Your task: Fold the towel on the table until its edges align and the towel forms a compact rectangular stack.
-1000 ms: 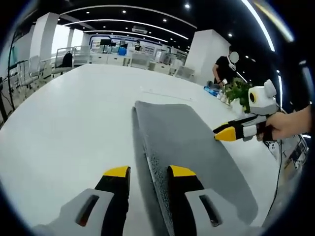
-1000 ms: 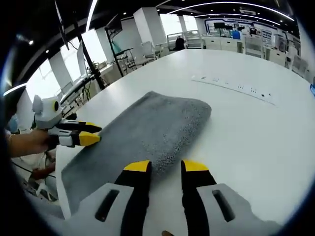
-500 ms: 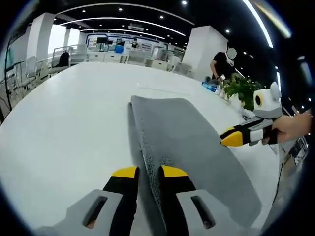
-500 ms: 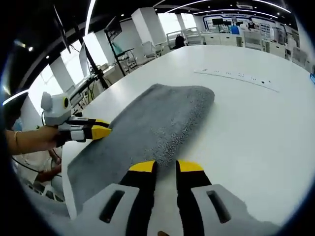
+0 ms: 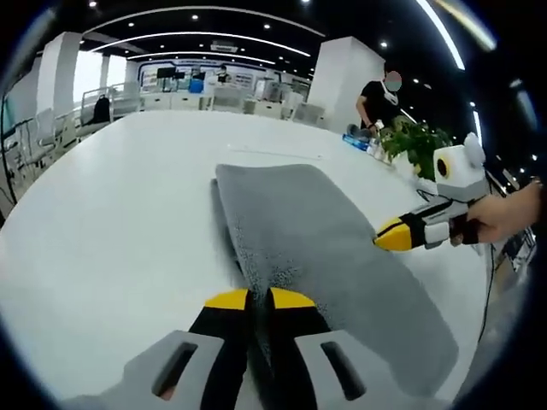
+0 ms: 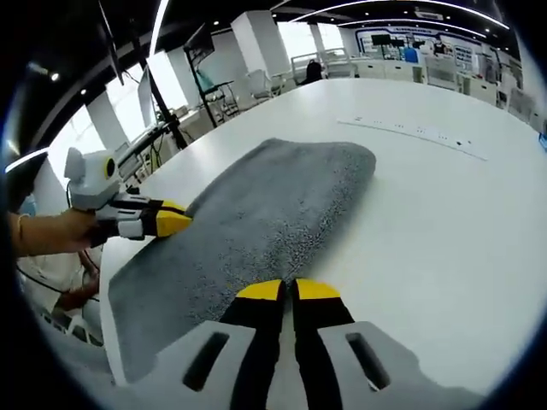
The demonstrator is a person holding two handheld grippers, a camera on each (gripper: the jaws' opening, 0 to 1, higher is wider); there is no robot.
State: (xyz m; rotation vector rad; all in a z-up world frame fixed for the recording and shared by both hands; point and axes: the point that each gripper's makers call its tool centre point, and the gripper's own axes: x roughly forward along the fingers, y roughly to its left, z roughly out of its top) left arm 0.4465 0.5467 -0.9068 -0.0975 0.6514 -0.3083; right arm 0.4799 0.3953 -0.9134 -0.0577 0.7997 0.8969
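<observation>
On the white desk (image 5: pixel 102 222) lies the grey towel (image 5: pixel 308 231), already folded into a long strip, with one long edge at each gripper. The left gripper (image 5: pixel 249 299) has its two yellow-tipped fingers pressed together on the near long edge of the towel, and a small ridge of cloth stands up just in front of them, so I judge that it pinches this edge. In the right gripper view the right gripper (image 6: pixel 287 290) is also closed, its fingers meeting on the opposite long edge of the towel (image 6: pixel 256 222). The same gripper appears in the left gripper view from the right, held by a hand (image 5: pixel 504 218) at the far side of the cloth. The main risk, in my judgement, is that each pinch holds only the top layer; then a lift would open the strip instead of carrying it, and the edges would not meet. A second risk is uneven pulling: if one hand moves faster, the strip may twist and the stack will come out crooked. The end of the towel toward the person also lies near the edge of the desk, so a strong pull that way could drag cloth over it.
</observation>
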